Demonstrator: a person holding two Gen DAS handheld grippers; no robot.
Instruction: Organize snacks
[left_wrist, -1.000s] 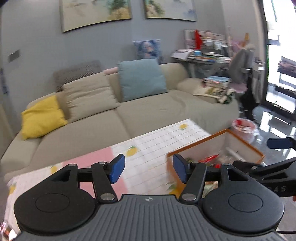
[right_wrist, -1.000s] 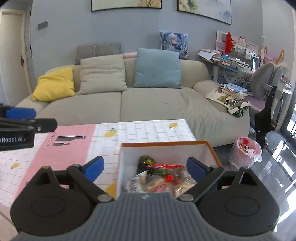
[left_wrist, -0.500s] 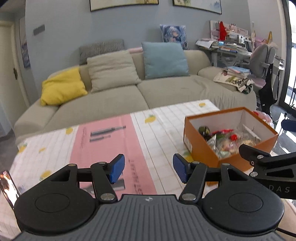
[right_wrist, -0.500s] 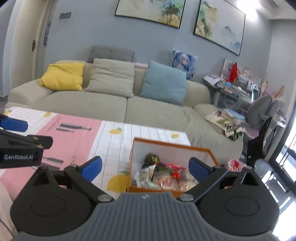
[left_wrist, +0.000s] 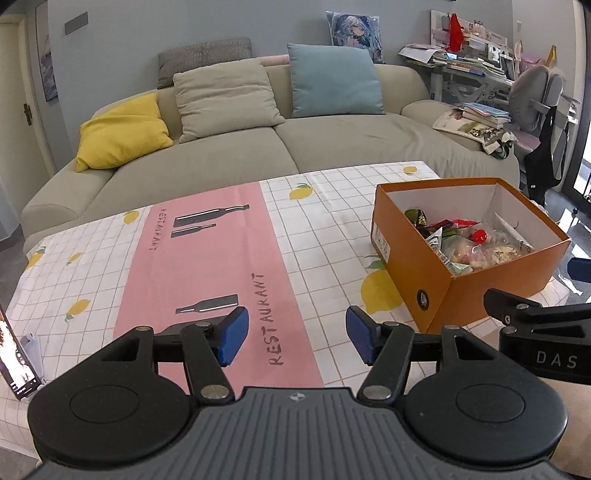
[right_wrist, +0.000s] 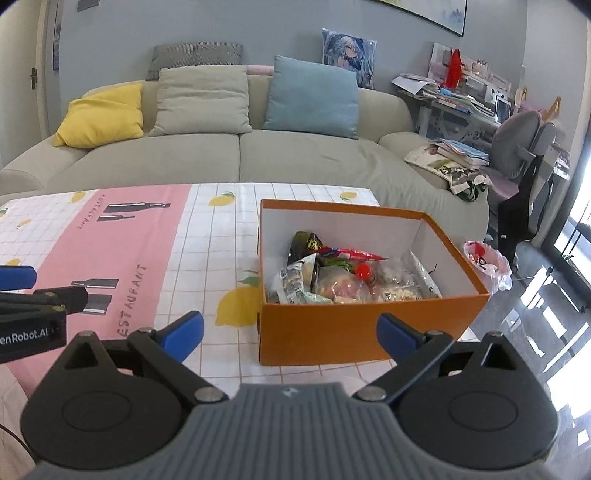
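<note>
Two empty grippers over the table, snack box at the right

The left gripper (left_wrist: 293, 341) holds its blue pads partly apart with nothing between them; the right gripper (right_wrist: 290, 334) stands wider, also empty. The orange cardboard box (right_wrist: 354, 328) sits near the right edge of the lemon-print tablecloth (left_wrist: 207, 251), holding wrapped snacks (right_wrist: 332, 277)

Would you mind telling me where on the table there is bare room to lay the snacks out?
The pink stripe of the tablecloth, left of the orange box, lies bare, as do the white squares between them. It is crowded inside the box, where the snack packets are heaped, and at the table's near left edge, where a phone stands.
</note>
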